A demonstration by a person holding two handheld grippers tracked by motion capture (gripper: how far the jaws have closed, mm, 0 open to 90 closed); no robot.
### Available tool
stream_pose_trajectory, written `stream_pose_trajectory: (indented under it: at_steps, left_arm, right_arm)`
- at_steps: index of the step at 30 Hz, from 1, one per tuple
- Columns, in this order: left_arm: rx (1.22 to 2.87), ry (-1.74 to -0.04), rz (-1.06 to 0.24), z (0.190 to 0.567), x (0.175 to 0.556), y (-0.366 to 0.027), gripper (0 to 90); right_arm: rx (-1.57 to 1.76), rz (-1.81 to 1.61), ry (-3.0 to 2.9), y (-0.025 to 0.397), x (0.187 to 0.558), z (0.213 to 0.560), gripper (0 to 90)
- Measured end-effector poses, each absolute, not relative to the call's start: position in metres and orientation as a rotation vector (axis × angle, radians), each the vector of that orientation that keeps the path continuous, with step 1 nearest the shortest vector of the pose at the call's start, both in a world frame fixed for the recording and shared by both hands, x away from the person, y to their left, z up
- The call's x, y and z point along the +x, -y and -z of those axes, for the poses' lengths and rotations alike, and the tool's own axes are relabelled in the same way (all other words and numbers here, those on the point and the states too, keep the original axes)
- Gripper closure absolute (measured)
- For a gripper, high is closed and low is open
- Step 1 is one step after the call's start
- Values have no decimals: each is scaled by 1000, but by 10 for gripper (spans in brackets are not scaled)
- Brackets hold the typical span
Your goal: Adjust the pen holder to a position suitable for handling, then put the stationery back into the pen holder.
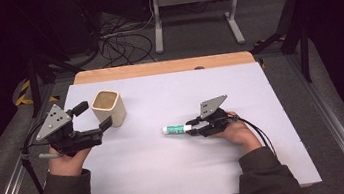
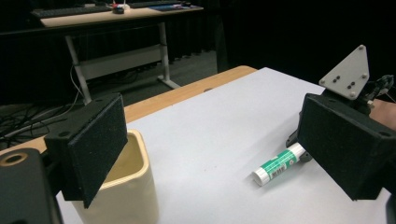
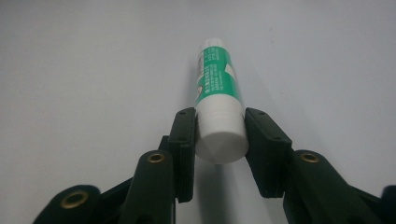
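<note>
A green and white glue stick lies flat near the middle of the white tabletop. My right gripper is shut on its white end, and in the right gripper view both jaws press the sides of the glue stick inside the right gripper. A cream square cup stands upright at the left. My left gripper hovers just left of it, open and holding nothing. Seen from the left gripper, the cup sits by the left jaw and the glue stick lies farther off.
A wooden strip runs along the table's far edge. Beyond it, a grey desk frame and loose cables sit on the floor. Black stand legs flank the table.
</note>
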State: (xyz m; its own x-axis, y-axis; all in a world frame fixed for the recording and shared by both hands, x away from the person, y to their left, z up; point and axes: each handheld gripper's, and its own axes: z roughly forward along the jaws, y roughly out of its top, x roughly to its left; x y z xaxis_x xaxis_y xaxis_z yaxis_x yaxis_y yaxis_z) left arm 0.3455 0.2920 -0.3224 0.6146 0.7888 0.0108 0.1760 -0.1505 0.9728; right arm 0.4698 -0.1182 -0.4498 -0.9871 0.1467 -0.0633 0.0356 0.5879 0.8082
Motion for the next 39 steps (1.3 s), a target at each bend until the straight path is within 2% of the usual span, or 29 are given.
stream_pose_trajectory:
  at_steps: [20, 33, 39]
  left_arm:
    - [1672, -785, -640, 323, 348, -283, 98]
    - [1799, -734, -625, 340, 356, -260, 98]
    - [1852, -680, -626, 348, 355, -246, 128]
  right_arm:
    - [155, -1512, -2505, 119, 447, 414, 657]
    - [320, -1572, -2468, 123, 440, 391, 657]
    - [347, -1558, -2484, 117, 437, 386, 657]
